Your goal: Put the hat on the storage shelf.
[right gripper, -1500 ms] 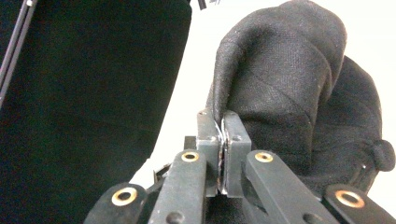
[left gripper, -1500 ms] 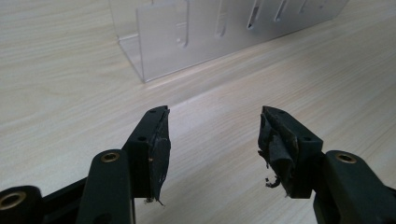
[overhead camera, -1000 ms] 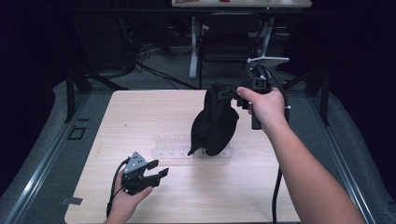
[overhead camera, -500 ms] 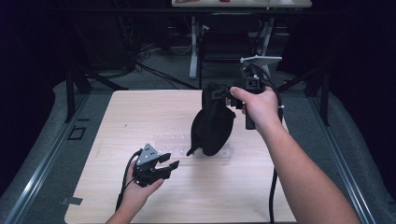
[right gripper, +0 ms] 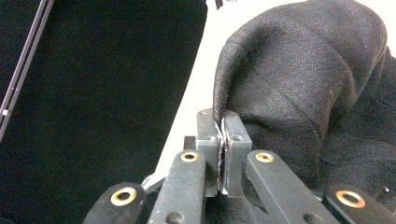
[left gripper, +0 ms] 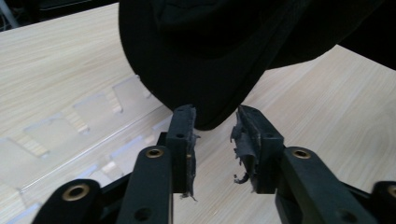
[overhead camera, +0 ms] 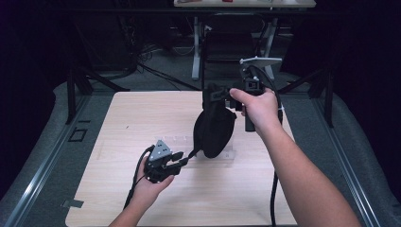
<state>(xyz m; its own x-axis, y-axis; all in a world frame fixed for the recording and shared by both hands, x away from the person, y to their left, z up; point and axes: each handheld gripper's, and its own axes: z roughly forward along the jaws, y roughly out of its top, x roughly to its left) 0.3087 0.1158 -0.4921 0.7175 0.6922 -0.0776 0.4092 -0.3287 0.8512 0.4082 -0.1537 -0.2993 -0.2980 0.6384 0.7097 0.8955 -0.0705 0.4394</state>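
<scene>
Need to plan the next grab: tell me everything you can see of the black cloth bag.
The black cloth bag is woven fabric, hanging limp and rounded above the wooden table. The right gripper is shut on a fold at its top edge. Its bottom hangs by a clear plastic tray; the left gripper sits just under it, not touching.

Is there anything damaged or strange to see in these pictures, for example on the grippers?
Yes. In the left gripper view, the pads of the left gripper are torn, with ragged black shreds hanging from their edges. Otherwise nothing stands out: the right gripper holds the black cloth bag by its edge above the table.
</scene>
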